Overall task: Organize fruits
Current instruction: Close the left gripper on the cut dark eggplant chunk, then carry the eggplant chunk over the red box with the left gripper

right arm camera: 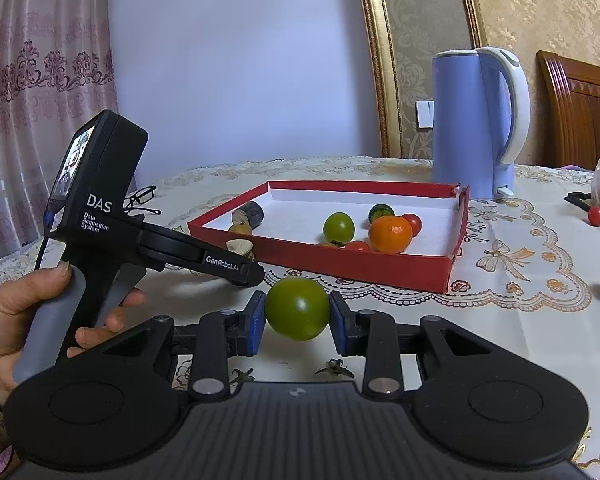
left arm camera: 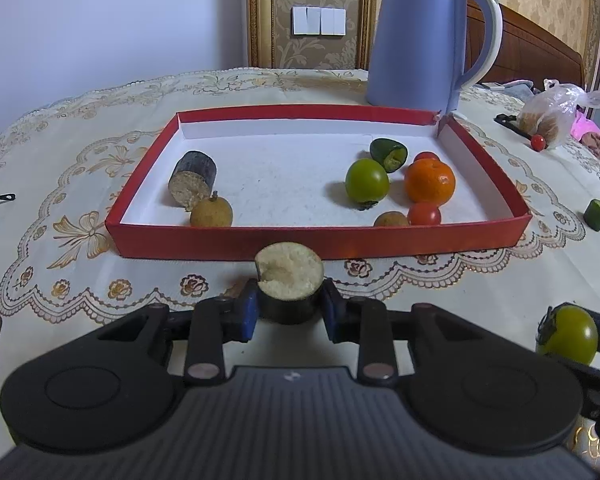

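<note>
- The left gripper [left arm camera: 289, 307] is closed on a dark-skinned cut piece [left arm camera: 289, 280]; its pale, rough cut face looks up. It is held just in front of the near wall of the red tray [left arm camera: 316, 242], above the tablecloth [left arm camera: 60, 184].
- The right gripper [right arm camera: 298, 318] is closed on a green tomato [right arm camera: 297, 308], with one blue pad on each side. It is also short of the tray, near the left gripper.
- In the tray there are already a second dark cut piece [left arm camera: 192, 180] and a brown round fruit [left arm camera: 211, 212] on the left. On the right lie another green tomato [left arm camera: 367, 181], an orange [left arm camera: 430, 181], red tomatoes [left arm camera: 424, 213] and a green cut piece [left arm camera: 389, 154].
- Still outside are a small green piece [left arm camera: 597, 215] and a red tomato [left arm camera: 537, 142] beside a plastic bag [left arm camera: 552, 114].
- Risk, as I judge it: the tomato is smooth and round, so it could slip out of the pads or be crushed if the grip is too strong.
- Both grippers are near each other, so they may collide when they go over the tray wall together.
- If the left piece is carried too low, it could hit the near wall and push the light tray.
- A round fruit released from high could roll and mix the groups.
</note>
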`<action>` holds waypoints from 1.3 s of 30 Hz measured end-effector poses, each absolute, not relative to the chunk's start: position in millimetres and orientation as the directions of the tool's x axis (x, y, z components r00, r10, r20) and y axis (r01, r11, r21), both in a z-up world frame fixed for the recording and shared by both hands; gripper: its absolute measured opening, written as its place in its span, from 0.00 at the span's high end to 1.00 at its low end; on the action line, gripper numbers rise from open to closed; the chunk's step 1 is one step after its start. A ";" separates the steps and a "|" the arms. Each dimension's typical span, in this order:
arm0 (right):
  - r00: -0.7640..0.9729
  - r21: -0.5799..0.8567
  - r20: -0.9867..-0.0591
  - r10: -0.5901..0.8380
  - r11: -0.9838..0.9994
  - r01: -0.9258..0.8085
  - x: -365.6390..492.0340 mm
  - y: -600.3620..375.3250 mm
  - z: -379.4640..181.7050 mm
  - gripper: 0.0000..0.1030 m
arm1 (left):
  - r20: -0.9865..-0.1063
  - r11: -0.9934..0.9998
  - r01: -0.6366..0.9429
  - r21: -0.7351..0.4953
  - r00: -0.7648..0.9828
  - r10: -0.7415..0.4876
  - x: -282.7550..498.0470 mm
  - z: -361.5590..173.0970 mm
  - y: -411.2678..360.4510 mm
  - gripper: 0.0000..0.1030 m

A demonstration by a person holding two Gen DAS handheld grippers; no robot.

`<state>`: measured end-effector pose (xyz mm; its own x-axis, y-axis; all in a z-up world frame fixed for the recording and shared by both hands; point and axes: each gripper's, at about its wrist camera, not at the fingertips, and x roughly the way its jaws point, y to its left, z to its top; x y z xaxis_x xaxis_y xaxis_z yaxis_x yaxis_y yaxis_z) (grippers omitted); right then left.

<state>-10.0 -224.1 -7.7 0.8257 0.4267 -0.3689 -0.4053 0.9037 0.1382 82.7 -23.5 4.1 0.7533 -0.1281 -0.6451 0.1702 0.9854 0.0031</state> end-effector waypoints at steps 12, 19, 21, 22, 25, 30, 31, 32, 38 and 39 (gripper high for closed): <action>0.828 0.142 -0.350 0.439 0.898 -0.416 -16.8 -221.5 -4.0 0.68 | -0.618 0.990 0.140 0.030 0.781 -0.091 73.5 14.1 -18.3 0.72; 0.826 0.151 -0.344 0.446 0.895 -0.420 -21.8 -221.4 -4.3 0.68 | -0.601 0.992 0.115 0.060 0.797 -0.056 69.9 20.9 -17.6 0.72; 0.827 0.151 -0.341 0.447 0.894 -0.421 -23.1 -221.6 -4.3 0.68 | -0.595 0.992 0.110 0.070 0.802 -0.047 69.2 22.1 -18.2 0.72; 0.827 0.151 -0.341 0.448 0.894 -0.422 -23.3 -222.0 -4.2 0.68 | -0.592 0.991 0.107 0.075 0.805 -0.042 68.9 22.8 -18.6 0.72; 0.827 0.154 -0.337 0.450 0.893 -0.423 -24.4 -222.3 -3.9 0.68 | -0.582 0.991 0.103 0.087 0.812 -0.034 68.4 25.0 -19.3 0.72; 0.827 0.157 -0.336 0.451 0.892 -0.423 -24.7 -222.8 -4.8 0.68 | -0.575 0.990 0.101 0.097 0.818 -0.027 68.8 27.7 -19.3 0.72; 0.826 0.157 -0.336 0.453 0.892 -0.425 -24.7 -222.9 -4.8 0.68 | -0.573 0.990 0.100 0.099 0.819 -0.026 69.1 28.2 -19.0 0.72; 0.826 0.158 -0.335 0.454 0.891 -0.426 -24.9 -223.0 -4.9 0.68 | -0.572 0.990 0.098 0.102 0.820 -0.023 69.8 28.8 -19.1 0.72; 0.826 0.160 -0.332 0.456 0.890 -0.427 -26.2 -222.9 -5.7 0.68 | -0.570 0.989 0.092 0.112 0.822 -0.012 73.3 30.2 -19.7 0.72; 0.826 0.160 -0.332 0.456 0.890 -0.427 -26.2 -222.9 -5.9 0.68 | -0.570 0.989 0.091 0.113 0.822 -0.011 73.9 30.3 -20.2 0.72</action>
